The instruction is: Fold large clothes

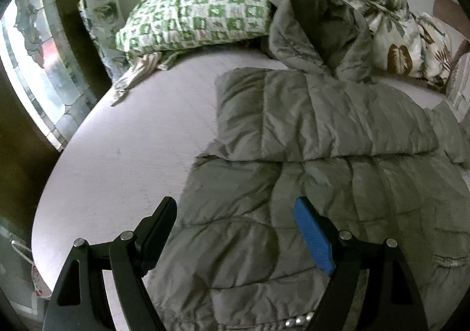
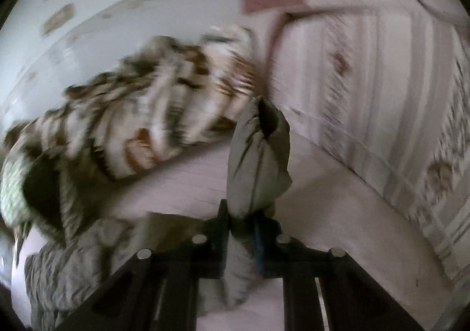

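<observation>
A grey-green quilted puffer jacket (image 1: 308, 172) lies spread on the pale bed sheet (image 1: 132, 154), one sleeve (image 1: 293, 116) folded across its chest and the hood (image 1: 320, 37) lying toward the pillows. My left gripper (image 1: 235, 210) hovers open above the jacket's lower left part, nothing between its black and blue pads. In the blurred right wrist view, my right gripper (image 2: 242, 213) is shut on the jacket's other sleeve cuff (image 2: 258, 160), which sticks up past the fingertips, lifted off the bed. The rest of the jacket (image 2: 82, 266) lies crumpled at lower left.
A green-and-white checked pillow (image 1: 194, 19) and a leaf-print duvet (image 1: 405, 40) are heaped at the head of the bed. A window (image 1: 38, 66) stands at the left beyond the bed edge. A striped, patterned headboard or wall panel (image 2: 382, 96) runs along the bed's right side.
</observation>
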Demonstrator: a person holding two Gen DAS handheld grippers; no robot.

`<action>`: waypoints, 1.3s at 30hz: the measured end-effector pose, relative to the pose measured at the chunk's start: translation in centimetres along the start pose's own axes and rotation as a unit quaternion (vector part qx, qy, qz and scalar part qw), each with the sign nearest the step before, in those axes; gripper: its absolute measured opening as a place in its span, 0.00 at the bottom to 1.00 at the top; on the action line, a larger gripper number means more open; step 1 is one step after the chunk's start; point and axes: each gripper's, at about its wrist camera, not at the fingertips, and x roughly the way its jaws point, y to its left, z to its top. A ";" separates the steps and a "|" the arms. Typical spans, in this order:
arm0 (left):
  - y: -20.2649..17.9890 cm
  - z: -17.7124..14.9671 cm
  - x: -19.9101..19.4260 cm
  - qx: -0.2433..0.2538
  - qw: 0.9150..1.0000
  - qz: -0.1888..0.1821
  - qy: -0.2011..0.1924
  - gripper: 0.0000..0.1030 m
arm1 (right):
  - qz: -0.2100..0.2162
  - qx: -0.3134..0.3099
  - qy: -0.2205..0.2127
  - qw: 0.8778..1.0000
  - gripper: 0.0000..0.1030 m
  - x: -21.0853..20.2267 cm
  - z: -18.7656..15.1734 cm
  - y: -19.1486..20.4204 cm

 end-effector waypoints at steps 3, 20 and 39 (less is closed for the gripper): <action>1.0 -0.2 -0.5 -0.010 1.000 -0.002 -0.001 0.80 | 0.030 -0.052 -0.021 0.998 0.15 -2.8 0.5 5.0; 5.8 -1.9 -1.7 -0.053 0.998 -0.009 -0.014 0.80 | 0.266 -0.234 0.020 0.935 0.15 -8.6 -9.8 32.9; 6.6 -2.3 -0.5 -0.077 0.996 -0.042 0.004 0.80 | 0.320 -0.232 0.155 0.905 0.82 -4.4 -22.0 36.4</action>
